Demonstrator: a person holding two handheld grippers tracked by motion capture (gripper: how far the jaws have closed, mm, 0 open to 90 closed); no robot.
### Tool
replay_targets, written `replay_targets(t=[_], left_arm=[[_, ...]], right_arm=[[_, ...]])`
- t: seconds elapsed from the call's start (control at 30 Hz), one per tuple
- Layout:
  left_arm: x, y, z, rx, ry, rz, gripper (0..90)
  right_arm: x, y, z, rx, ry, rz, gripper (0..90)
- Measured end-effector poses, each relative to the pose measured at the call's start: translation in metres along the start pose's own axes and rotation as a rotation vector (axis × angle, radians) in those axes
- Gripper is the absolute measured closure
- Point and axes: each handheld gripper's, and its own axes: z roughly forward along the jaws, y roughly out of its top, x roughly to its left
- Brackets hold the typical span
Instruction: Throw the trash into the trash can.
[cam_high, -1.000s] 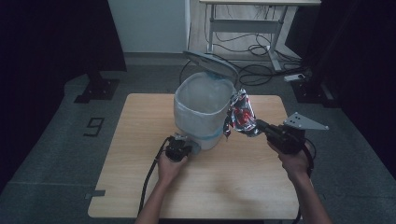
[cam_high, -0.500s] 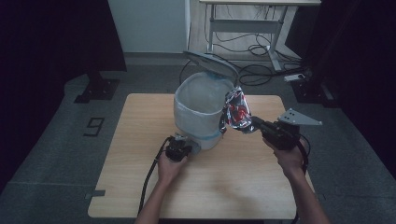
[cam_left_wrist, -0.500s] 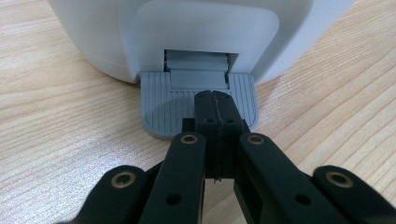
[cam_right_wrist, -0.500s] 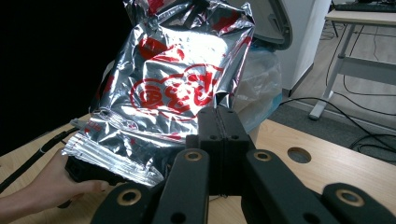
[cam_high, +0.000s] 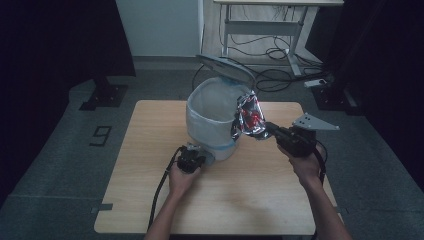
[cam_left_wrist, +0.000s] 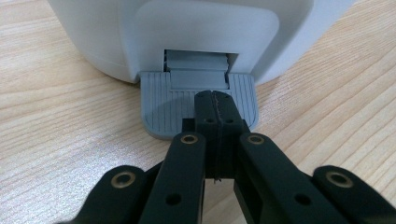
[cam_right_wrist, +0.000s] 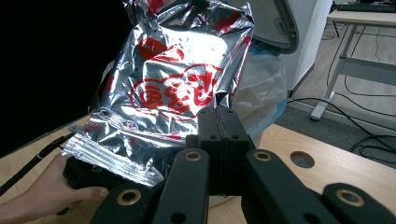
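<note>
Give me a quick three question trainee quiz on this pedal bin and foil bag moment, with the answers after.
1. True or false: the bin lid is raised.
2. What does the left gripper press on? A. grey pedal B. lid C. table
3. Fill in: the right gripper holds a silver and red foil ____ beside the bin rim.

Key: 1 true; 2 A; 3 bag.
</note>
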Motion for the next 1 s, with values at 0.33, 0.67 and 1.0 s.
replay_targets(t=[0.33,0.67,1.0], left_arm=[[0.0,0.0,0.0,0.001,0.0,0.0,90.0],[0.0,0.0,0.0,0.002,-0.003,0.001,90.0],[0.001,0.0,0.0,0.002,-0.005,0.0,90.0]], right_arm=[[0.002,0.004,0.006,0.001,0.002,0.0,89.2],[0.002,0.007,0.012,0.003,0.001,0.001,89.2],[0.003,0.009,0.02,0.01,0.0,-0.004,89.2]])
